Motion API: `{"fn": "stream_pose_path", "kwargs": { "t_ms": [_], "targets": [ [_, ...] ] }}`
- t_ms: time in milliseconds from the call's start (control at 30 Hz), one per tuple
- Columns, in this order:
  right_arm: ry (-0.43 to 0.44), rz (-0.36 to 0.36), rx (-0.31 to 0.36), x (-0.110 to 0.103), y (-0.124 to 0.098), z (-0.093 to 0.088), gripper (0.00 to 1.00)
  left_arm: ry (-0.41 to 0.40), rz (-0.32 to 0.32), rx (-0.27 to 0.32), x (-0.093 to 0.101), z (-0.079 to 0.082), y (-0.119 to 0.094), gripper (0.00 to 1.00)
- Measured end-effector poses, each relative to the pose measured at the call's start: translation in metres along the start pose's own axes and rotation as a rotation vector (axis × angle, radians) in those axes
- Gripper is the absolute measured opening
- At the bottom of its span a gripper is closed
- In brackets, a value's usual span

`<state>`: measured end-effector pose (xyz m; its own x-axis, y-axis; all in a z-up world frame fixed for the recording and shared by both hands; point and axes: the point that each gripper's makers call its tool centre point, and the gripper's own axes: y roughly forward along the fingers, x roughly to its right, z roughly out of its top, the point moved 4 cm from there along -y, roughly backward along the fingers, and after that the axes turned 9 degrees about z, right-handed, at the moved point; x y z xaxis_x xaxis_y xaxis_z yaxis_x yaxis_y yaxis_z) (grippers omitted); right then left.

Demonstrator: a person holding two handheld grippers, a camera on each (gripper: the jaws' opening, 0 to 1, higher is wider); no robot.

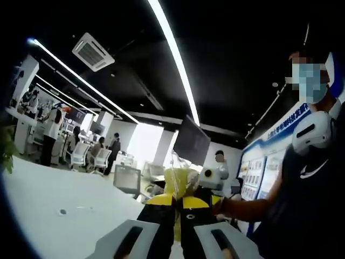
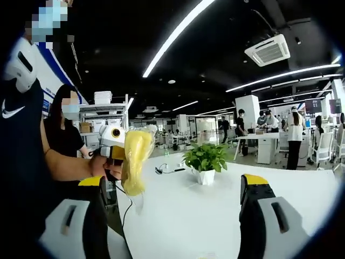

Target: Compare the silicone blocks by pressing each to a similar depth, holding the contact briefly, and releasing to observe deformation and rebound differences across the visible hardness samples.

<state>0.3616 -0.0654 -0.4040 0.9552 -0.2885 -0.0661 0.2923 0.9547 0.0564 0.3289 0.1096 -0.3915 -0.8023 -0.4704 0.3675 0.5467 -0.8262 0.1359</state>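
Note:
A soft yellow piece in clear wrap [image 1: 177,181] stands up between the yellow-tipped jaws of my left gripper [image 1: 177,200], which is shut on it. In the right gripper view the same yellow piece [image 2: 135,162] hangs at the left, held up in the air above the table's near edge by the left gripper, with a hand [image 2: 105,166] behind it. My right gripper [image 2: 172,183] is open, its jaws wide apart with nothing between them, and the yellow piece sits just above its left jaw. I cannot see any other silicone blocks.
A white table [image 2: 215,210] stretches ahead with a small potted plant [image 2: 205,159] and a black cable [image 2: 167,170] on it. The person in a dark shirt [image 1: 307,205] stands close by. Farther off there are desks, chairs, a monitor [image 1: 191,141] and several people.

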Motion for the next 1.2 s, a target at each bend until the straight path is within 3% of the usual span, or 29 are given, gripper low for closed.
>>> {"fn": "stream_pose_path", "kwargs": {
  "t_ms": [267,367,733,1000,1200],
  "targets": [
    [-0.013,-0.126,-0.005,0.023,-0.035,-0.01,0.97,-0.052,0.02,-0.006,-0.02,-0.001,-0.004,0.0],
    [-0.035,-0.175,-0.046,0.026,-0.045,-0.019,0.97,-0.077,0.02,-0.029,-0.029,-0.002,-0.006,0.0],
    [0.005,-0.326,-0.066,0.03,-0.092,-0.048,0.97,-0.157,0.04,-0.084,-0.06,-0.017,-0.002,0.01],
    [-0.018,-0.432,-0.094,0.038,-0.126,-0.071,0.97,-0.219,0.064,-0.134,-0.07,-0.035,-0.003,0.01],
    [0.035,-0.486,-0.074,0.046,-0.15,-0.088,0.97,-0.257,0.092,-0.162,-0.077,-0.048,-0.01,0.01]
  ]
}}
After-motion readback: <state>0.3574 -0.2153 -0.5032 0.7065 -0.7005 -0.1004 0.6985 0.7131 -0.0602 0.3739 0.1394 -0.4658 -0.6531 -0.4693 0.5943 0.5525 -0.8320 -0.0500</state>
